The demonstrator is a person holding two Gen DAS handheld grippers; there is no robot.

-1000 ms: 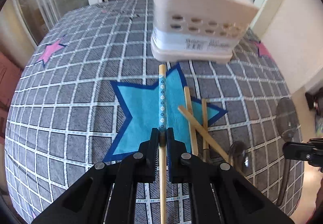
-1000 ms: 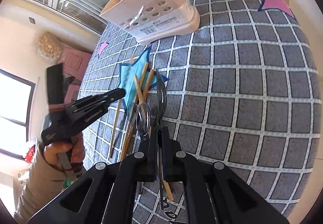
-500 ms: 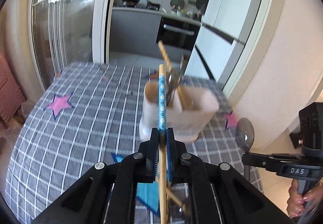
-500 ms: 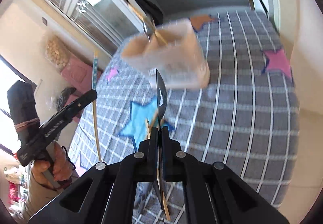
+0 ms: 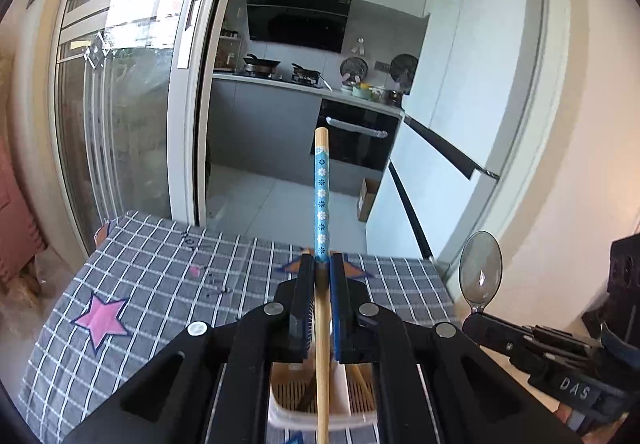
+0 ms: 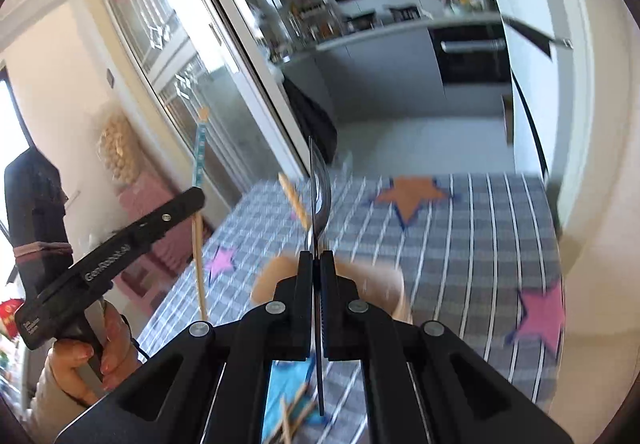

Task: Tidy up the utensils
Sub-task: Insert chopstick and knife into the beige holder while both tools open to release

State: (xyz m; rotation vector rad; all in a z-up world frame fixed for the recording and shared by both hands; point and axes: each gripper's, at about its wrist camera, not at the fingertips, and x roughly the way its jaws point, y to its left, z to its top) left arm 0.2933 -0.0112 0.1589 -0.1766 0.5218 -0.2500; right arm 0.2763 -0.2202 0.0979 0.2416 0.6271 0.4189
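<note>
Loose chopsticks (image 6: 294, 418) lay on the table (image 5: 160, 276). Your left claw (image 5: 322, 266) clamped a chopstick (image 5: 321, 200) above the holder (image 5: 324, 404); your right claw (image 6: 316, 258) gripped a spoon (image 6: 320, 180).

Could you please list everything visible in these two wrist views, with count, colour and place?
chopstick: one, bamboo with a blue flowered band, upright in the left gripper, lower end over the utensil holder.
spoon: one, shiny metal, bowl up, in the right gripper.
utensil holder: one, beige, on the table below the left gripper, utensils already inside.
loose chopsticks: several, bamboo, lying on the blue star.
tablecloth: one, grey checked with pink, orange and blue stars, over the table.
left gripper: black, shut on the chopstick.
right gripper: black, shut on the spoon.
hand: one, holding the left gripper's handle.
</note>
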